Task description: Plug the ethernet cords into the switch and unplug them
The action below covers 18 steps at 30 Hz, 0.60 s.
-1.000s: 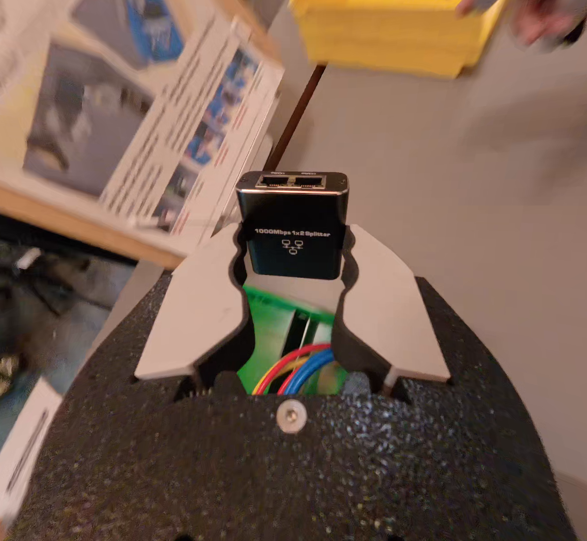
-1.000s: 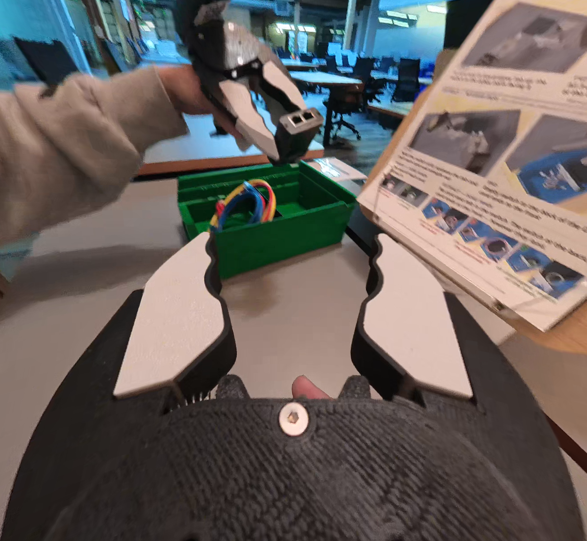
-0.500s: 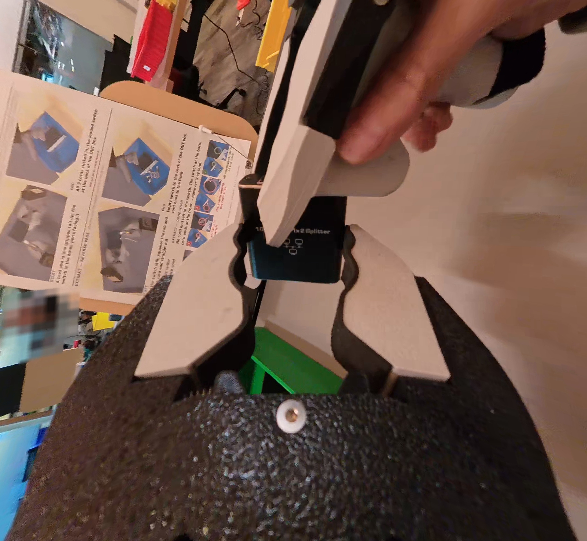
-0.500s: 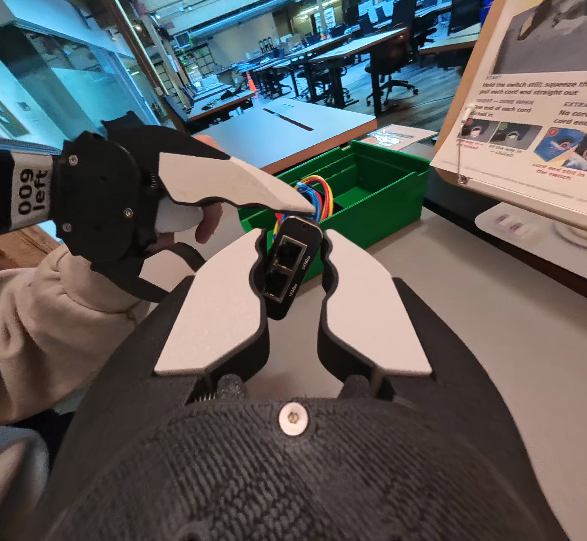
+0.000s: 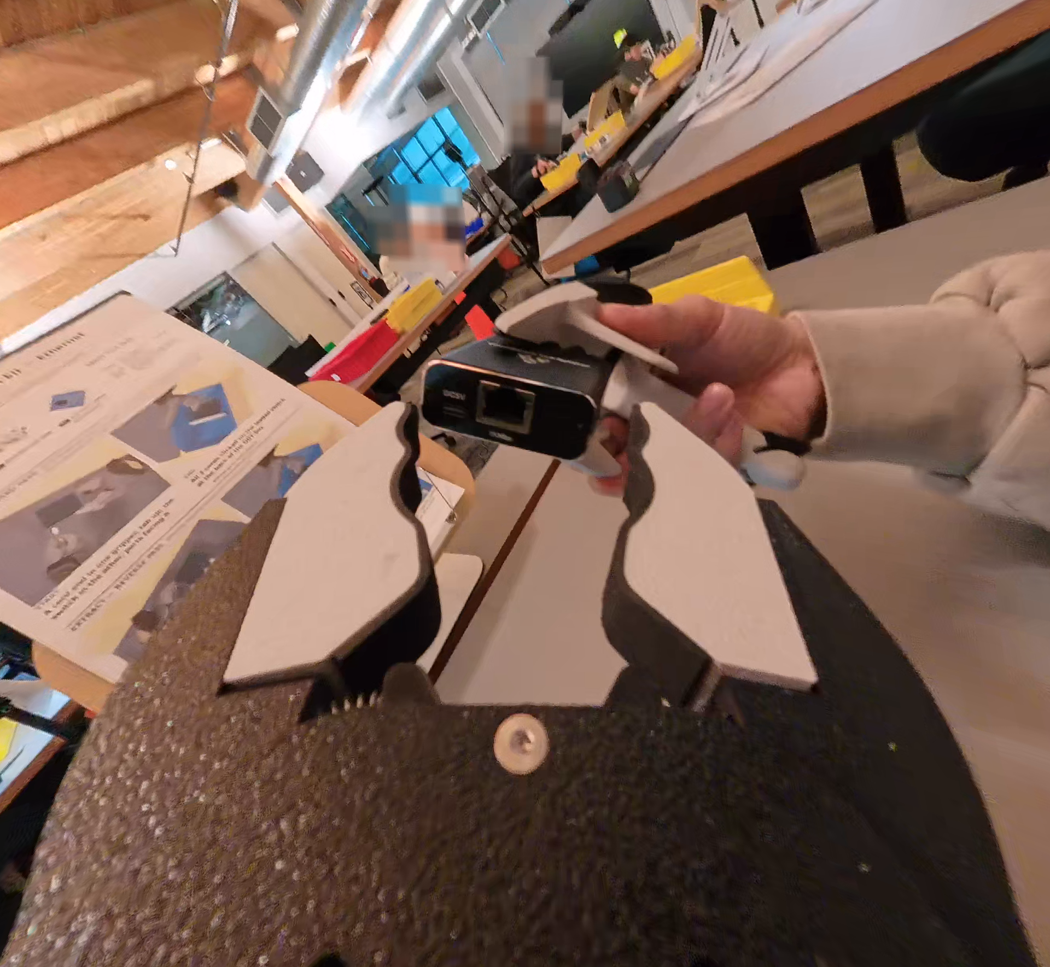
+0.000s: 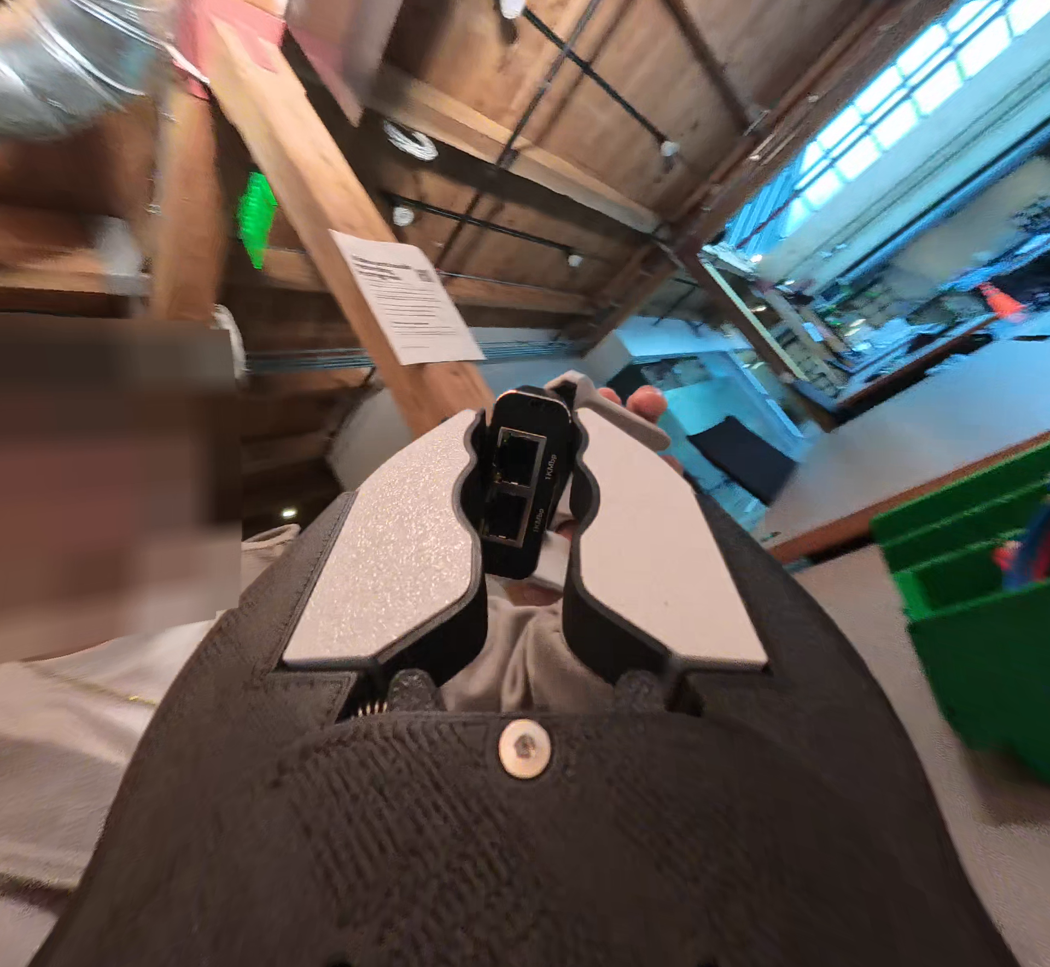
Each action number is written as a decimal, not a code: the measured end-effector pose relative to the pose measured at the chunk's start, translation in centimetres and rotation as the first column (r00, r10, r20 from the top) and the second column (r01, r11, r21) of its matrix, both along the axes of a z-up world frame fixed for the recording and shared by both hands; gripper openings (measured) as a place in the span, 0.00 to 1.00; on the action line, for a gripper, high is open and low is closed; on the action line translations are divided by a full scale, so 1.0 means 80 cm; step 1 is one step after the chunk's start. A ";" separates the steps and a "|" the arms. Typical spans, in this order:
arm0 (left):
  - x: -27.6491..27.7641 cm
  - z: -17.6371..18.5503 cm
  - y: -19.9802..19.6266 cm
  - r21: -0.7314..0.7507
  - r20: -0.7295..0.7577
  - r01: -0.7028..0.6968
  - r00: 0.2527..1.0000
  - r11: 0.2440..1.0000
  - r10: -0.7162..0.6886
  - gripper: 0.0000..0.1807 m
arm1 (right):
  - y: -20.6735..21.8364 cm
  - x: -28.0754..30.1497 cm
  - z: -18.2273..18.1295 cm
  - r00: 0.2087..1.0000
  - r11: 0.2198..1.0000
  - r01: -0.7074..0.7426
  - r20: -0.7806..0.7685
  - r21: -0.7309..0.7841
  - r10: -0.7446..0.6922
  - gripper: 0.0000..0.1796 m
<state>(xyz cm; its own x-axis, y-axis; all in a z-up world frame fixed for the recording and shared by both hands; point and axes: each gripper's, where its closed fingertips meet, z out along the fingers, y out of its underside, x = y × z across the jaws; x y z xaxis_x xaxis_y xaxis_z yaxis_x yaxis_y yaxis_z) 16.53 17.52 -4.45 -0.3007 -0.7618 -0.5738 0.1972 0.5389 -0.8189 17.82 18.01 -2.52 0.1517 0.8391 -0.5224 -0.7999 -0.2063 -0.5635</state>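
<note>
**Two grippers meet at one switch: the right clamps it, the left stands open**

Two views tell different halves. From the left wrist camera, a printed instruction sheet on a wooden board point(image 5: 142, 462) fills the left side. At centre the left gripper point(image 5: 523, 417) has its pale fingers spread wide, with nothing between them. Just past its fingertips hangs the small black rectangular ethernet switch point(image 5: 511, 406), lifted clear of the grey tabletop point(image 5: 568, 627) and turned so that its single-port end faces this camera. Whether it touches the left fingers cannot be told. Right of it, a hand point(image 5: 738, 372) in a beige sleeve point(image 5: 937, 372) works the other tool, whose fingers press the switch from above and below. A yellow plastic bin point(image 5: 721, 281) sits behind that hand.

Only the right wrist camera shows the other end of the switch. Its view is tilted up toward timber ceiling beams. At centre the right gripper point(image 6: 528, 423) is closed tight on the switch, whose two stacked ports face this lens. A grey finger of the left tool pokes out just behind it. At the far right edge a green plastic bin point(image 6: 977, 627) stands on the table with the coloured ethernet cords point(image 6: 1023, 559) inside, none plugged in. The left wrist view shows neither the green bin nor the cords.
</note>
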 end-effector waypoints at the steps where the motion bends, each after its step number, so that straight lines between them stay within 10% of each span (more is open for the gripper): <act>1: -0.001 0.003 -0.001 0.001 0.012 -0.001 1.000 1.000 0.001 0.36 | 0.000 -0.005 0.001 1.000 1.000 -0.028 -0.009 0.010 0.028 0.15; 11: -0.011 0.011 -0.003 0.020 0.028 -0.033 0.999 0.999 0.033 0.34 | 0.000 -0.025 0.002 0.995 0.994 -0.094 -0.013 0.049 0.095 0.16; 15: -0.014 0.012 -0.004 -0.173 -0.042 -0.017 0.999 0.985 0.009 0.34 | -0.002 -0.006 0.007 0.979 0.975 0.170 0.088 0.146 -0.184 0.28; 18: -0.017 0.011 -0.006 -0.404 -0.164 0.021 0.982 0.914 -0.095 0.34 | -0.018 -0.010 -0.002 0.812 0.865 0.353 0.343 0.356 -0.473 0.32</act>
